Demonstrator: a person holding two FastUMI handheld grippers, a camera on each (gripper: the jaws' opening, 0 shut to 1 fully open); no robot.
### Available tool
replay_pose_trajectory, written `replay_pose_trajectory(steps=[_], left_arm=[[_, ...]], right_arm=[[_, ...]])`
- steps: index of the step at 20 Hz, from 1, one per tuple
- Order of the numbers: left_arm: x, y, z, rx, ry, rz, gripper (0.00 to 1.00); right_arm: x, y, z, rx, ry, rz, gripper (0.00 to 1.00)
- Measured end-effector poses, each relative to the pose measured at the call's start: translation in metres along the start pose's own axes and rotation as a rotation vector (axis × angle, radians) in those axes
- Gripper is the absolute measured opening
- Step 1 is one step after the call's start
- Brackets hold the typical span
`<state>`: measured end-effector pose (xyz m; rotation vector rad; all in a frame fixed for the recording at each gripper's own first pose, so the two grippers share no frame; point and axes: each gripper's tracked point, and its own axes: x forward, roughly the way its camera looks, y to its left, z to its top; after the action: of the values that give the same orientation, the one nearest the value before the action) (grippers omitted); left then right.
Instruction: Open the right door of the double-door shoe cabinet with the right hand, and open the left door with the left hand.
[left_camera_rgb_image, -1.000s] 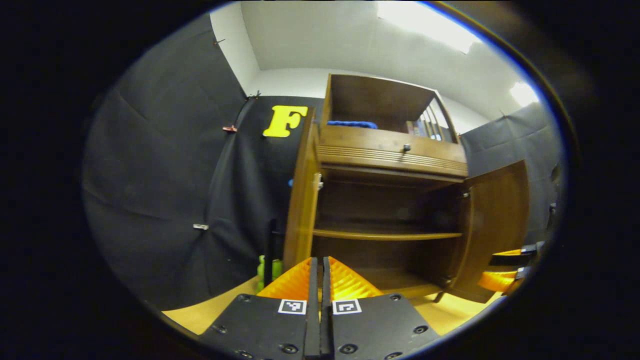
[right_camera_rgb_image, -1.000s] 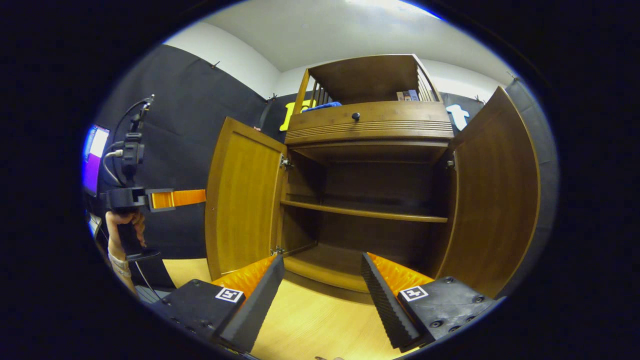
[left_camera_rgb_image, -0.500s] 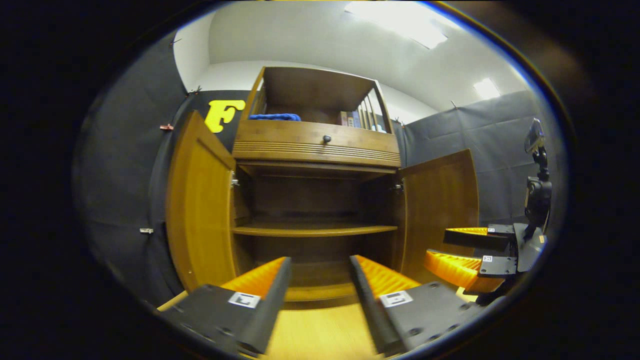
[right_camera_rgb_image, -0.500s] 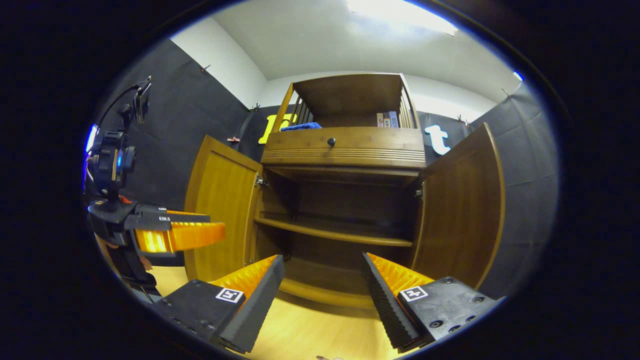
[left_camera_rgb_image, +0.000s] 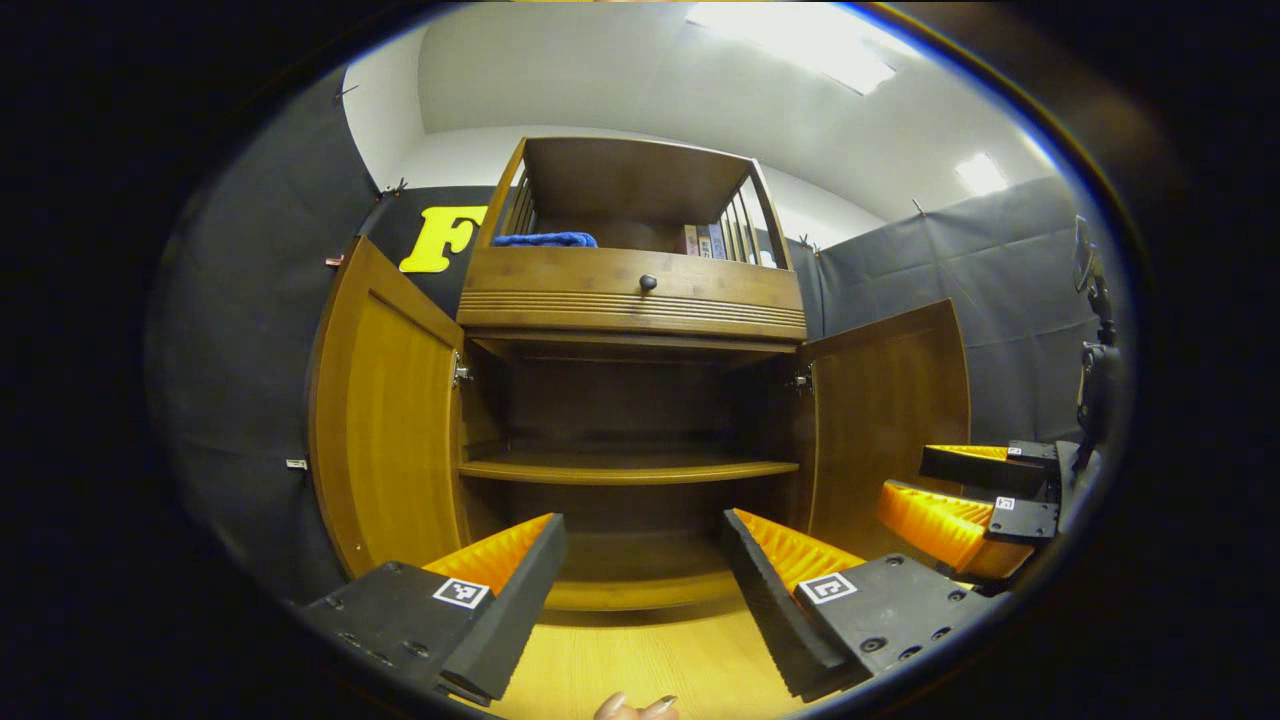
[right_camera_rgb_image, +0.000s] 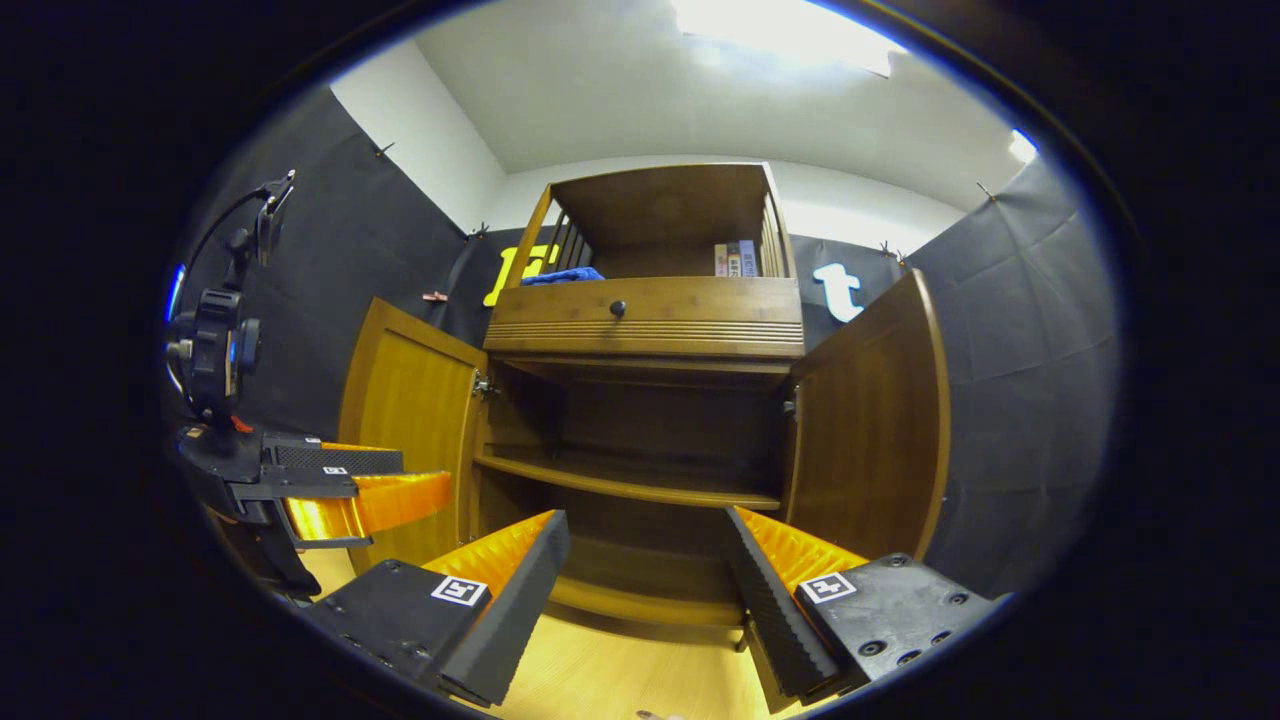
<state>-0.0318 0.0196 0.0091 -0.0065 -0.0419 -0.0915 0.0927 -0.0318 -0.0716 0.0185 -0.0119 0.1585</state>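
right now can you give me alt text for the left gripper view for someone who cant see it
A wooden shoe cabinet stands with its left door and right door both swung open, showing a bare shelf inside. The left tool is open in the foreground, holding nothing, and the right tool shows at the right edge.

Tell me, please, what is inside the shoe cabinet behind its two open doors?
The shoe cabinet holds one bare shelf and a bare bottom board; its dark back corners cannot be made out.
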Motion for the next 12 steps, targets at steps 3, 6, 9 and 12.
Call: replay_pose_trajectory(steps=[3,6,9,12], left_arm=[[0.0,-0.009,-0.004,0.016,0.012,-0.022,0.97],[-0.002,-0.021,-0.002,0.027,0.006,-0.043,0.99],[-0.001,-0.035,-0.004,0.02,0.009,-0.063,0.97],[0.0,-0.037,-0.005,0.021,0.01,-0.056,0.99]], right_arm=[[-0.005,-0.004,0.008,0.01,-0.022,-0.007,0.97],[-0.006,-0.012,0.014,0.003,-0.037,-0.024,0.95],[-0.009,-0.017,0.013,0.005,-0.026,-0.028,0.97],[-0.011,-0.019,0.011,0.0,-0.016,-0.024,0.97]])
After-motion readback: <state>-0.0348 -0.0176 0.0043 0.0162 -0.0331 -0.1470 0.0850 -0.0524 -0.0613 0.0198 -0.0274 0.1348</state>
